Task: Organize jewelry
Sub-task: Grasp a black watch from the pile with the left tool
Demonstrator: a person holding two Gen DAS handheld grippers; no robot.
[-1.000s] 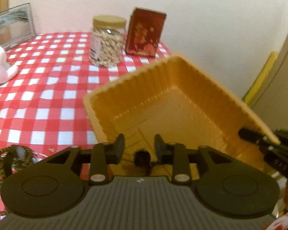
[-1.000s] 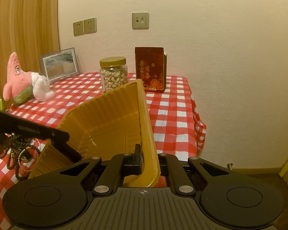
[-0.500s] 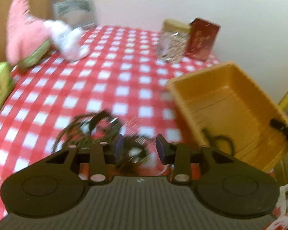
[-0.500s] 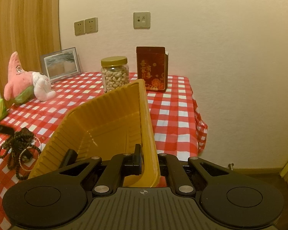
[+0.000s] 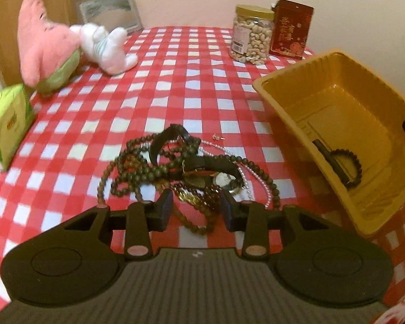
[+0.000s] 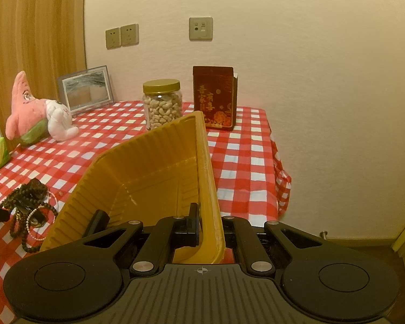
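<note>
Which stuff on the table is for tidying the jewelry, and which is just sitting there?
For the job:
pile of bead necklaces and watches
yellow tray
beaded bracelet in the tray
small earring

Just lying about:
pink starfish plush
white plush
cashew jar
red box
picture frame
green box

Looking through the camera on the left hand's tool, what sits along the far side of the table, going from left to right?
Green box → pink starfish toy → white plush toy → picture frame → jar of cashews → red box.
</note>
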